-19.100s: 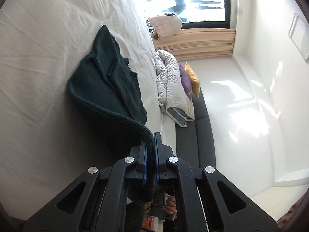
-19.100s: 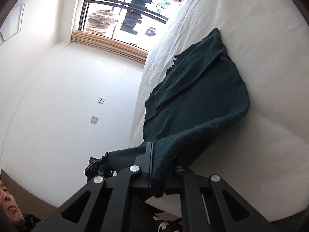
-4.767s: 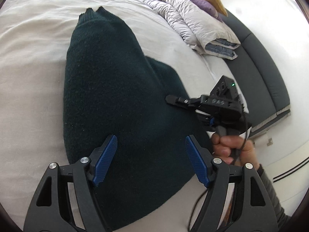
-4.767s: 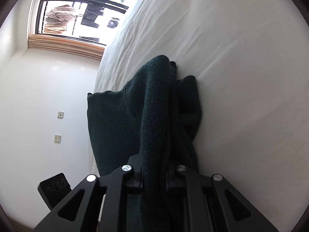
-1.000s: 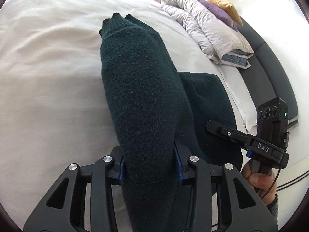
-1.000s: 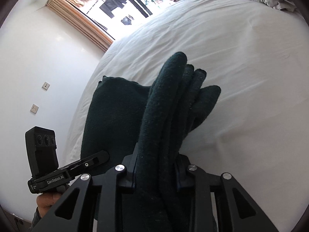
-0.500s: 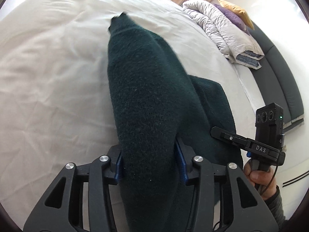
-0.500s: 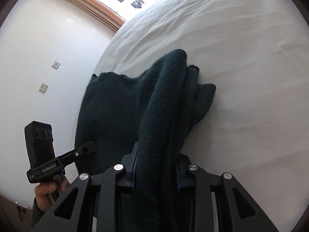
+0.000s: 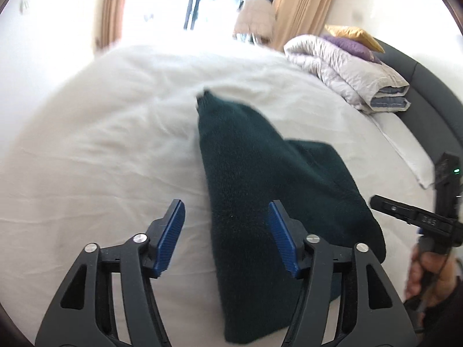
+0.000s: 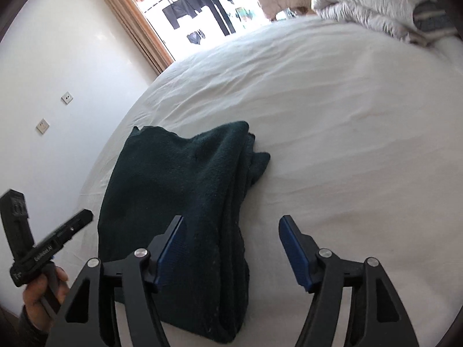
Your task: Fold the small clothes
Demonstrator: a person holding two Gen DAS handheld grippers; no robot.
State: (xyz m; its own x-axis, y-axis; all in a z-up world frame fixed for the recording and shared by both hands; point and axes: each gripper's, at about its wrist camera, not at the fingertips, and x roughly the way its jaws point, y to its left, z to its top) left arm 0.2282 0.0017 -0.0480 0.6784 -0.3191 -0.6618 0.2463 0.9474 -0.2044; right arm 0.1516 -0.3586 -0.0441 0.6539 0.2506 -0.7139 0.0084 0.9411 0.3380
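The left hand-held gripper (image 9: pixel 225 231) is hovering with its blue pads spread wide and holding nothing, the near end of a dark green sweater (image 9: pixel 260 202) lying between and below its jaws. The right hand-held gripper (image 10: pixel 231 245) is likewise gaping wide and empty, its left pad over the garment's edge, its right pad over bare sheet. Each is appearing in the other's view, gripped by a hand (image 10: pixel 43 292) at the frame edge. The sweater is resting folded on the white bed (image 10: pixel 332 115), its layers stacked into a thick bundle with one long narrow fold lying over a wider panel; judging by the open jaws on both sides, the cloth is being left where it lies so the fold can settle flat. Farther off, a folded grey quilt (image 9: pixel 347 72) is sitting by the dark headboard (image 9: pixel 428 101), with purple and yellow cushions behind, and curtains (image 9: pixel 303 5) are framing a bright window. The view here is slightly blurred.
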